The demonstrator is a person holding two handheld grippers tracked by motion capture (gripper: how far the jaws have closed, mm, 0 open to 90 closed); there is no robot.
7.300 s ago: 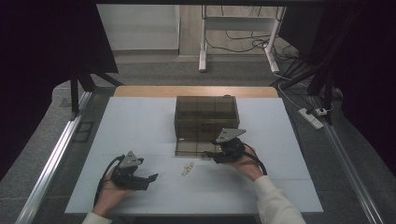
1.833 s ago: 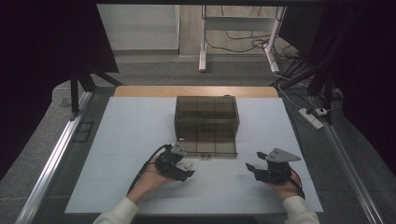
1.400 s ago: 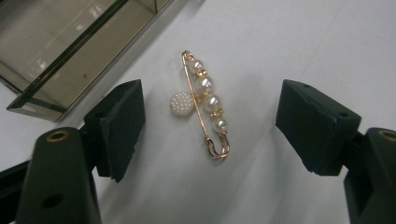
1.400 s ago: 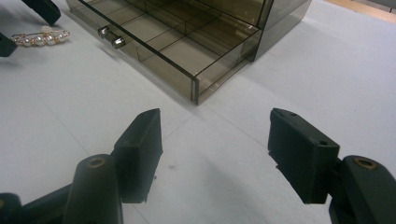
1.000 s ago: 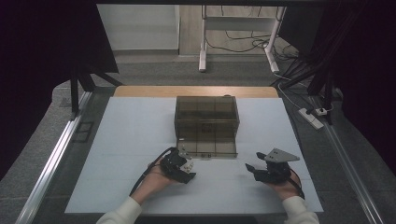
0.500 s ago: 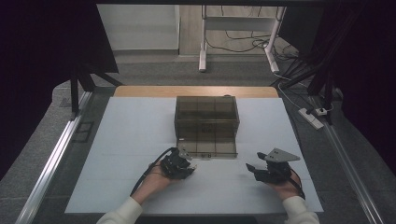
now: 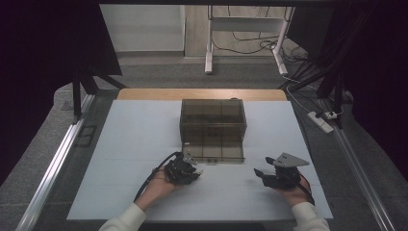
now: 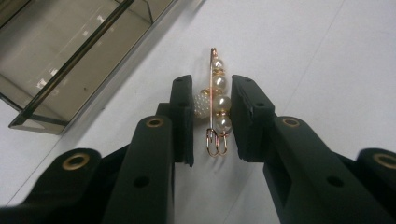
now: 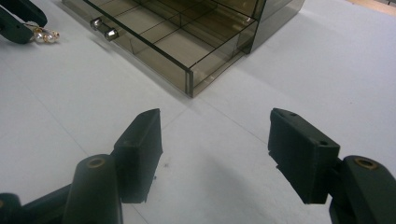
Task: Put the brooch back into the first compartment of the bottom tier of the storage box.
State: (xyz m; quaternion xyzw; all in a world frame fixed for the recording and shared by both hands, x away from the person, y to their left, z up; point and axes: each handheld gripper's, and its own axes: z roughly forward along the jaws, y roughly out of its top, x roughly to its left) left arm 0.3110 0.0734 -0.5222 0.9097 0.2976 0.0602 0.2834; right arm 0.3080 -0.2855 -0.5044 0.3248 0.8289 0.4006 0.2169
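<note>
High view: against the frame from some seven seconds back, the hands are seen to have changed places of work. The left gripper, then low at the table's left part, is now held just in front of the smoky drawer box, near its open drawer's left corner. The right gripper, then at the drawer front, is now rested well off to the right on the white table. Since half a second ago neither hand is seen to have shifted. The left hand is laid low, wrist on the table, the tool pointed right and slightly away. The right hand is curled under its tool, which is pointed left. The brooch is too small here to be made out with certainty.

Left gripper view: a gold pin with pearls is seen lying on the table between the two black jaws, its length running along them. The jaws have just been closing and are drawn in close on either side; the beaded ball beside the pearls appears pressed against the left pad, and the right pad seems to meet the pearls. The drawer box lies up and left of the tips.

Right gripper view: the jaws are held wide apart with bare table between them. The open drawer lies ahead, and the left gripper with the pin shows at far upper left.
</note>
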